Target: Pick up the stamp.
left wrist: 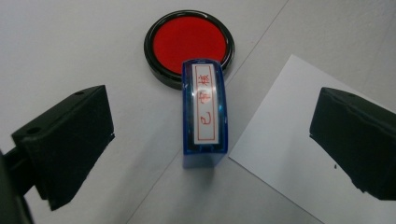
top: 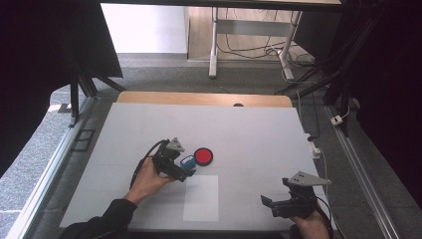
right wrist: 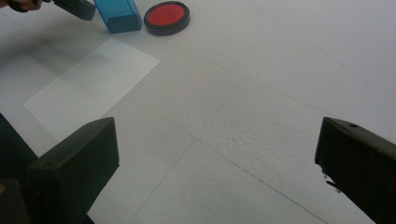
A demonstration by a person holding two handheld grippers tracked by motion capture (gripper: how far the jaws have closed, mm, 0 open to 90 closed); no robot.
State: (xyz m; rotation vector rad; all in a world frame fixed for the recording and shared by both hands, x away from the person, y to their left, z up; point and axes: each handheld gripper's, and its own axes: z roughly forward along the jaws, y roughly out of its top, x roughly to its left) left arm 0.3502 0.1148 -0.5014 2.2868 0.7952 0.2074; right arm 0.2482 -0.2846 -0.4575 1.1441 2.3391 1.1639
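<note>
You see a blue stamp (left wrist: pixel 204 114) with a white label bearing red characters, seemingly Chinese, a black-rimmed red ink pad (left wrist: pixel 189 43), and white paper (left wrist: pixel 289 158).

The blue stamp (left wrist: pixel 204 114) stands between the left gripper (left wrist: pixel 205 140)'s spread jaws, with open room on either side of it. The red ink pad (left wrist: pixel 189 45) sits just behind it, blocking the far side. Ahead of the right gripper (right wrist: pixel 215 172) the white surface (right wrist: pixel 280 70) lies bare.
</note>
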